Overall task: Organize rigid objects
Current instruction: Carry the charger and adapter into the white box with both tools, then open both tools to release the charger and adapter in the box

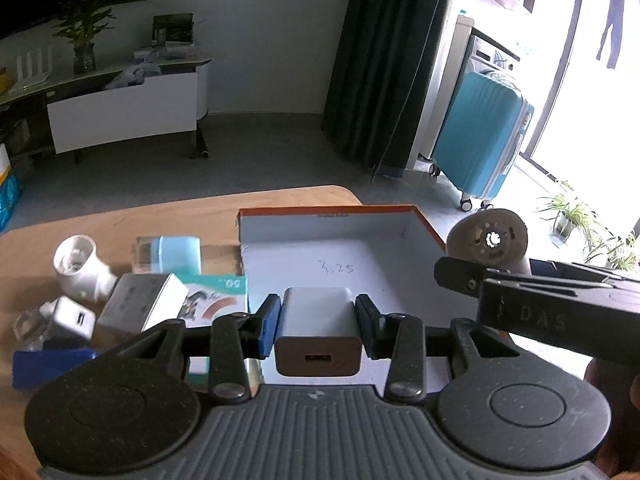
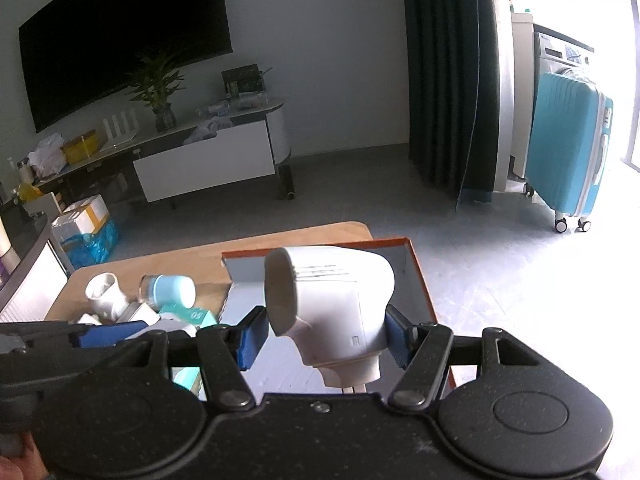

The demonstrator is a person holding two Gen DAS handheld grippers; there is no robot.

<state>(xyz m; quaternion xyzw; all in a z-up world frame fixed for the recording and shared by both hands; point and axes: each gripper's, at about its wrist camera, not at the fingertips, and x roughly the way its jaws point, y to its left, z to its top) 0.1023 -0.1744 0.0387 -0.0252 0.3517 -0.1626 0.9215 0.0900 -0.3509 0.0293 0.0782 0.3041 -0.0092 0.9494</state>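
Two things are being held above the open box with the orange rim. One is a small white charger, and the left gripper squeezes it tight between its blue pads. The plug hole faces back at the camera. The other is a white bent pipe piece. The right gripper pinches it from both sides, with its round mouth tipped up to the left. The box sits on a wooden table. Beside the box lies a heap: a white pipe joint, a light blue cup on its side, another little charger and some small cartons.
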